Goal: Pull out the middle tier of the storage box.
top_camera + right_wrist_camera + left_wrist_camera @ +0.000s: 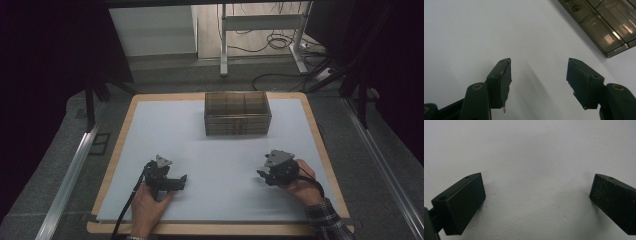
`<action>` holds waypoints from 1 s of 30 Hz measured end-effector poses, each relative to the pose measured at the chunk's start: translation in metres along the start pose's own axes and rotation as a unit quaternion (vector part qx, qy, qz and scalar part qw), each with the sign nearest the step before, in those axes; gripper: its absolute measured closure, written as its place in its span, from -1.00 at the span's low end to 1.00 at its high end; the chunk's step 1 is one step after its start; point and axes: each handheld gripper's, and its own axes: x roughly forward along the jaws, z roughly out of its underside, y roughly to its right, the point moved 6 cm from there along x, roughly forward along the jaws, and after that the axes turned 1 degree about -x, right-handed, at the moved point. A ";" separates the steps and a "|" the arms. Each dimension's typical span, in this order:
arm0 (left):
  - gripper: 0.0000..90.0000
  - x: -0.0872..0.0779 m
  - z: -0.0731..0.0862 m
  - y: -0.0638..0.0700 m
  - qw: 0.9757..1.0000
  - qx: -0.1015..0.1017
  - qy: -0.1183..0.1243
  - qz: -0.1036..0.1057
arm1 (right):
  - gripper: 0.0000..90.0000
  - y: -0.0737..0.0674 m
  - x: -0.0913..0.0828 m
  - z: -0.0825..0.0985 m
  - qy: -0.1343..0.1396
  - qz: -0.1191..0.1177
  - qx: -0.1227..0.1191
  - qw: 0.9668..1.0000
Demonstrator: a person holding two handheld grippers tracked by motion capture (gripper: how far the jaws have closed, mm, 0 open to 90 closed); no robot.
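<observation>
Plain white desk [220,150], smoky divided box [237,113] parked at the far edge, left claw [183,180] and right claw [261,174] both resting wide open, empty, probably just waiting to start.

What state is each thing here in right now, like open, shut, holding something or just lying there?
Left hand-held gripper: open, holding nothing, over the bare white sheet.
Right hand-held gripper: open, holding nothing, pointed toward the box.
Clear compartment box: upright at the far side of the white sheet, untouched; lid open or shut cannot be told.
White sheet: lying flat on the wooden board.
</observation>
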 end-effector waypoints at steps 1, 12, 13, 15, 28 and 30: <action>-1.00 0.000 0.000 0.000 1.000 0.000 0.000 0.000 | -0.18 0.000 0.001 -0.001 -0.001 0.002 -0.001 1.000; -1.00 0.000 0.000 0.000 1.000 0.000 0.000 0.000 | -0.16 0.003 0.009 -0.011 -0.008 0.031 -0.030 0.999; -1.00 0.000 0.000 0.000 1.000 0.000 0.000 0.000 | -0.16 0.004 0.010 -0.012 -0.008 0.032 -0.032 0.999; -1.00 0.000 0.000 0.000 1.000 0.000 0.000 0.000 | -0.16 0.005 0.012 -0.013 -0.010 0.036 -0.035 0.999; -1.00 0.000 0.000 0.000 1.000 0.000 0.000 0.000 | -0.12 0.010 0.020 -0.022 -0.009 0.075 -0.081 0.994; -1.00 0.000 0.000 0.000 1.000 0.000 0.000 0.000 | -0.11 0.010 0.023 -0.024 -0.010 0.080 -0.089 0.993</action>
